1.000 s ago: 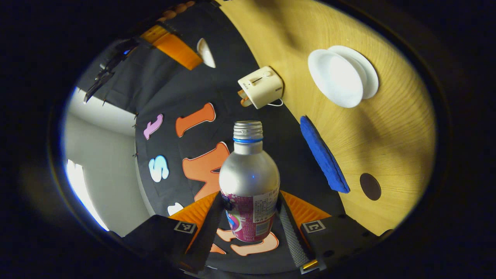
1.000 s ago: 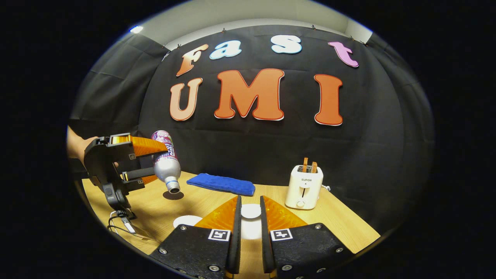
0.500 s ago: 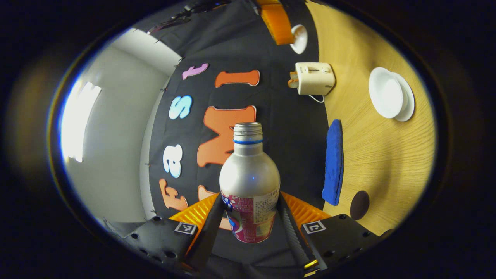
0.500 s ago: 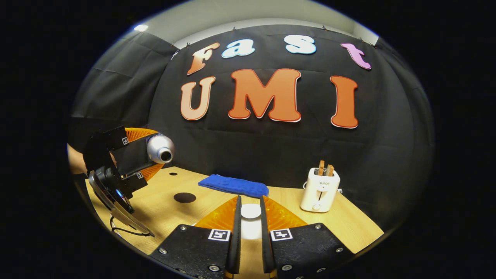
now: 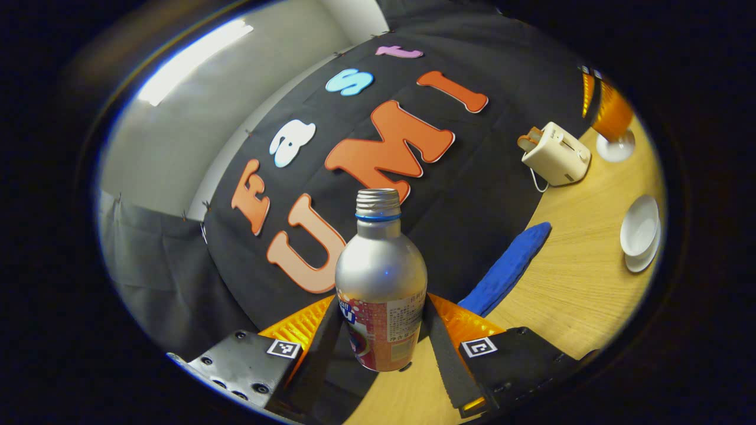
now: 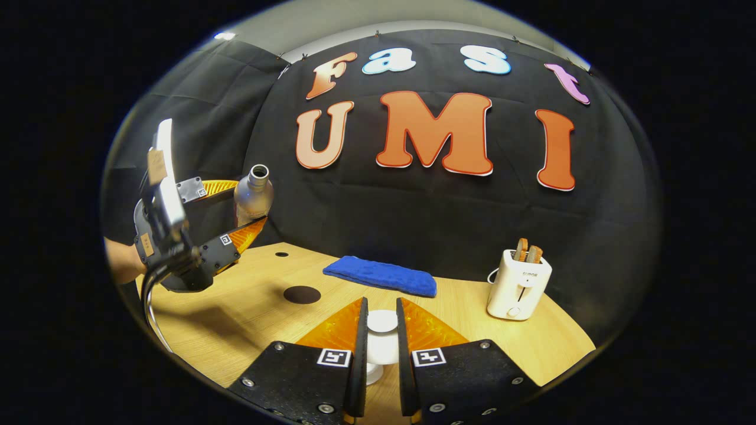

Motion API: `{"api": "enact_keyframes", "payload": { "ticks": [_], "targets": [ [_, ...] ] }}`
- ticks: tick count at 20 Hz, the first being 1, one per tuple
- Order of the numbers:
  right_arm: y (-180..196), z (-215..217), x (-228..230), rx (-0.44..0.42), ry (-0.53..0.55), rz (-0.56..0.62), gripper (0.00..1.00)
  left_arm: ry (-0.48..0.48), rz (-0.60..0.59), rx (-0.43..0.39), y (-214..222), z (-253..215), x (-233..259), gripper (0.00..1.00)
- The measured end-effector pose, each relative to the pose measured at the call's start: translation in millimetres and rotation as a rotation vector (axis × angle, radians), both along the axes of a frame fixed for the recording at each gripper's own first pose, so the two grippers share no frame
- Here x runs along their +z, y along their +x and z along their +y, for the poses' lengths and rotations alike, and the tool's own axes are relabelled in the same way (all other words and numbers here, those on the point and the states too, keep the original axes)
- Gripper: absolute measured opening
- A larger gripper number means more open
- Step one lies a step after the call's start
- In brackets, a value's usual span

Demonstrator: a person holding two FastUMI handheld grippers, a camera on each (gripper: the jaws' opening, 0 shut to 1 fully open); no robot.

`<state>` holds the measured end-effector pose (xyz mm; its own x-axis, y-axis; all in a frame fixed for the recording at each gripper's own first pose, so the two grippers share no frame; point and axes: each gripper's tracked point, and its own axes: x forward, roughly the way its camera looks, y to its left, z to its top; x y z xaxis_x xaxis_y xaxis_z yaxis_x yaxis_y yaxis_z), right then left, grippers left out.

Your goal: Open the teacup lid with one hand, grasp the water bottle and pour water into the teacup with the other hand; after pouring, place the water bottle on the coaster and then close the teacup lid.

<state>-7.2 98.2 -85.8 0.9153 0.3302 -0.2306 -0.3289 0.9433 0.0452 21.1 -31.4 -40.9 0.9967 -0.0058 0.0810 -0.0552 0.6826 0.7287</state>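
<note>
Both grippers are loaded. Left gripper (image 5: 381, 330) clamps the bottle (image 5: 381, 283), held above the table (image 6: 248, 319). Right gripper (image 6: 381, 330) pinches the lid (image 6: 382, 321), jaws narrow.

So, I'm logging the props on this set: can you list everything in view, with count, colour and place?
water bottle: one, silver, uncapped, held in the air
teacup lid: one, white, held above the table
teacup: one, white, on a saucer, lid off
coaster: one, dark, round, on the table
cloth: one, blue, by the back wall
toaster: one, white, toast in its slots
table: one, light wood
left gripper: closed on the water bottle
right gripper: closed on the teacup lid
hand: one, holding the left gripper
</note>
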Motion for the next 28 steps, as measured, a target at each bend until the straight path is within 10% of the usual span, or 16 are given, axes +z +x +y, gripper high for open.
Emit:
{"api": "enact_keyframes", "payload": {
  "ticks": [13, 28],
  "targets": [
    [4, 35, -47, 0.066, -0.034, 0.107, 0.24, -0.595, 0.160, 0.079, 47, 25, -41, 0.80],
    [7, 38, -85, 0.072, -0.051, 0.187, 0.24, -0.818, 0.285, 0.073, 76, 14, -92, 0.83]
  ]
}}
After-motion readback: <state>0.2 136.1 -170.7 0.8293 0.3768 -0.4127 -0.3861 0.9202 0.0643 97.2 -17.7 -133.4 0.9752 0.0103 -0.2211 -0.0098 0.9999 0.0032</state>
